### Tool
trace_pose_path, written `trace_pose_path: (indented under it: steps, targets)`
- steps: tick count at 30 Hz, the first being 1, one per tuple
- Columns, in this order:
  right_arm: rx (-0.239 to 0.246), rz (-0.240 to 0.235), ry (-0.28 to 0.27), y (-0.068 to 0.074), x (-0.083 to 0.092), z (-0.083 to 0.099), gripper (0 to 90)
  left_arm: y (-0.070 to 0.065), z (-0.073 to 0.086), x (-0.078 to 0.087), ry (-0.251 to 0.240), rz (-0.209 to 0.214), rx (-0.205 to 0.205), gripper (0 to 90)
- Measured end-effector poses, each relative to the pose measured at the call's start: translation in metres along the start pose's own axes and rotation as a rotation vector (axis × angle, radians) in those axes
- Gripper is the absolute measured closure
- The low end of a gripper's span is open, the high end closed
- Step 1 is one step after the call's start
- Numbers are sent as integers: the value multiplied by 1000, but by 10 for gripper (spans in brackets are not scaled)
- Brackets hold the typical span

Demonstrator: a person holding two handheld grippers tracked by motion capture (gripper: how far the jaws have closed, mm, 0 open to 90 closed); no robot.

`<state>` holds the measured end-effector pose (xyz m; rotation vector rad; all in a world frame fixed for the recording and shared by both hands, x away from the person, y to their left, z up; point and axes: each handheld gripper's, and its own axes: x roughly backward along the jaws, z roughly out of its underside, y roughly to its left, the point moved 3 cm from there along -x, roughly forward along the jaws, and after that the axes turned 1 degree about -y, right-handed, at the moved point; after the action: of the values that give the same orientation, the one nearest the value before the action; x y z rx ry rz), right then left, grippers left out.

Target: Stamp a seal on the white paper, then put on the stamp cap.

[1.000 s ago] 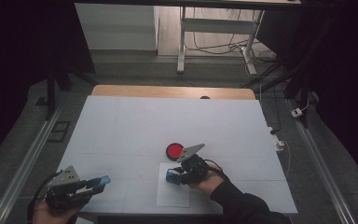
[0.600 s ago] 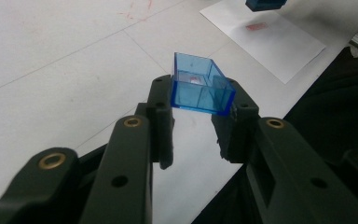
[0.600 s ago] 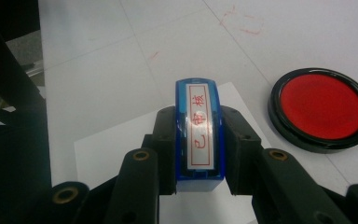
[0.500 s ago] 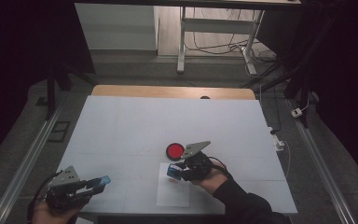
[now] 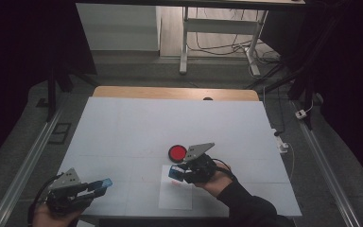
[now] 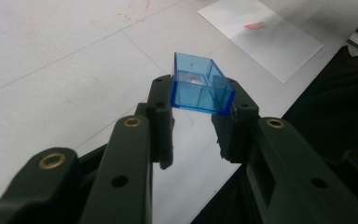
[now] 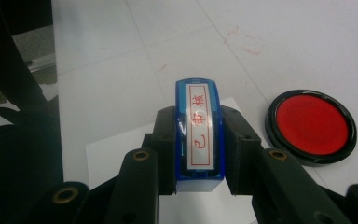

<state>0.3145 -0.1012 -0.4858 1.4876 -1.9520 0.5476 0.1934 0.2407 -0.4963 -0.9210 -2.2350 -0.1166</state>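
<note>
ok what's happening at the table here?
A person is working with two handheld grippers. The right gripper is shut on a blue stamp, held over a white sheet of paper that already carries a red print. A round red ink pad sits open just beyond the paper. The left gripper, near the table's front left corner, is shut on the stamp's clear blue cap.

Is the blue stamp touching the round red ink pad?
Apart. In the right gripper view, the blue stamp sits clamped between the right gripper's jaws, and bare white table shows between it and the red ink pad.
</note>
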Motion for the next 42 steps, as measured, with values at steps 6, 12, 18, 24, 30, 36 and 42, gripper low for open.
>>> trace_pose_path:
  steps: [6, 12, 18, 24, 30, 36, 42]
  targets:
    - [-8, 1, -20, 1, 7, -4, 696, 0, 0, 0, -1, 1, -3, 686]
    - [1, 7, -41, 1, 13, -7, 696, 0, 0, 0, -2, 3, -4, 686]
    - [-10, 4, -64, 1, 20, -11, 696, 0, 0, 0, -3, 5, -5, 686]
    - [-2, 3, -81, 2, 24, -14, 696, 0, 0, 0, -4, 7, -5, 686]
    - [8, 6, -98, 4, 28, -17, 696, 0, 0, 0, -4, 7, -4, 686]
    - [10, -2, -103, 5, 29, -19, 696, -1, 0, 1, -5, 6, -9, 686]
    - [9, -9, -108, 4, 30, -20, 696, -3, -3, -1, -20, 44, -7, 686]
